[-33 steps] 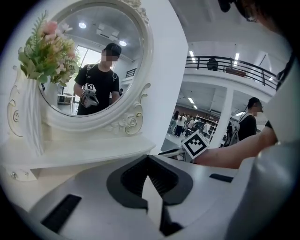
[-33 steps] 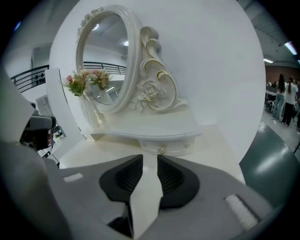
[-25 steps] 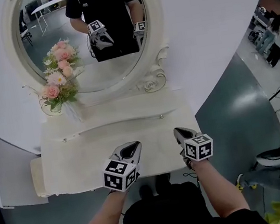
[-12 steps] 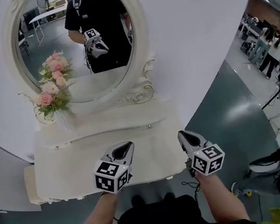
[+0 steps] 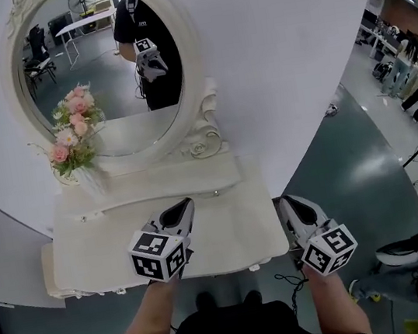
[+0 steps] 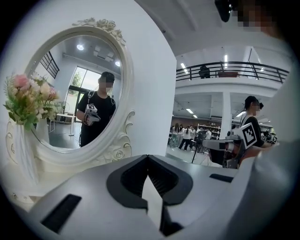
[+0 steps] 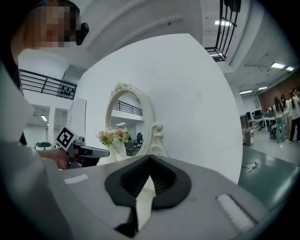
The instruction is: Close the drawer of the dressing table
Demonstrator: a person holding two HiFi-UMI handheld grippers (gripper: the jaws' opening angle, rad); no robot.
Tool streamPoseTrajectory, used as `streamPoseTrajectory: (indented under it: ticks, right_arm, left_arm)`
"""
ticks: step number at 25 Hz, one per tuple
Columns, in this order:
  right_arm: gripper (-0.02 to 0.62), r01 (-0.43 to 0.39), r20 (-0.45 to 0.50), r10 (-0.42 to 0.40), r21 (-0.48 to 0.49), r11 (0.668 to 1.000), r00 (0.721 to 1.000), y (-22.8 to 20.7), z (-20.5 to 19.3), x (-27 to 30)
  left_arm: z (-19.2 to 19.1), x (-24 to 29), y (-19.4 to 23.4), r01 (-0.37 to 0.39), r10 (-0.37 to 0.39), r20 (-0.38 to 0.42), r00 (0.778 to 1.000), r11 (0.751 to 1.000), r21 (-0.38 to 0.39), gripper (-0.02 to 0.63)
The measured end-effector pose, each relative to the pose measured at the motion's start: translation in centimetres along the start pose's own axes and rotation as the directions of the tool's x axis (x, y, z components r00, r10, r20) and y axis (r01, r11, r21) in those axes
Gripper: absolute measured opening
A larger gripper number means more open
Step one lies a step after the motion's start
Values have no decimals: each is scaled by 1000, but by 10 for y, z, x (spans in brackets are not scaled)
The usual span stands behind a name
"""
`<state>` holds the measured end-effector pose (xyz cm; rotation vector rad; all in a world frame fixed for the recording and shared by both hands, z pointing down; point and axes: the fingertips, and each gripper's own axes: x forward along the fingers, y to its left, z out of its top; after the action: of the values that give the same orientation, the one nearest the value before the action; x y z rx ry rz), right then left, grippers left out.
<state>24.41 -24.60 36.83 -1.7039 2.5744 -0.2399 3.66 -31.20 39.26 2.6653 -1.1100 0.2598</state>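
Currently the left gripper (image 5: 178, 213) and right gripper (image 5: 294, 216) both have grey moulded jaws pressed together, ribbed pads meeting, nothing between. Left hovers over the smooth white dressing table (image 5: 227, 234); right sits off its corner at 4 o'clock. Its drawer cannot be made out from above. At 12 o'clock stands an oval mirror (image 5: 100, 77) in a carved scrolled frame, with a pink-and-white bouquet (image 5: 70, 133) at 10 o'clock.

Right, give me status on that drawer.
Both shut, empty: left tongs over the table, right tongs off its right edge. Drawer looks flush, closed. Nothing blocking it.
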Motion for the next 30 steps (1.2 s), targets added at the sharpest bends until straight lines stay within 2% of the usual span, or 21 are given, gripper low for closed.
streamPoseTrajectory:
  ticks: [4, 7, 20, 30]
  right_arm:
    - [9, -18, 23, 18, -1, 1000, 1000, -9, 8, -10]
    - [8, -29, 31, 29, 11, 1000, 999, -12, 10, -12]
    - [8, -69, 41, 70, -16, 997, 997, -9, 22, -6]
    - [8, -87, 12, 88, -44, 995, 996, -5, 13, -4]
  left_arm:
    - [15, 3, -4, -41, 40, 30, 999, 999, 20, 8]
    - [20, 4, -10, -42, 40, 37, 999, 998, 44, 8]
    - [15, 0, -6, -79, 78, 29, 997, 995, 64, 8]
    - [8, 0, -5, -76, 75, 18, 997, 996, 56, 8]
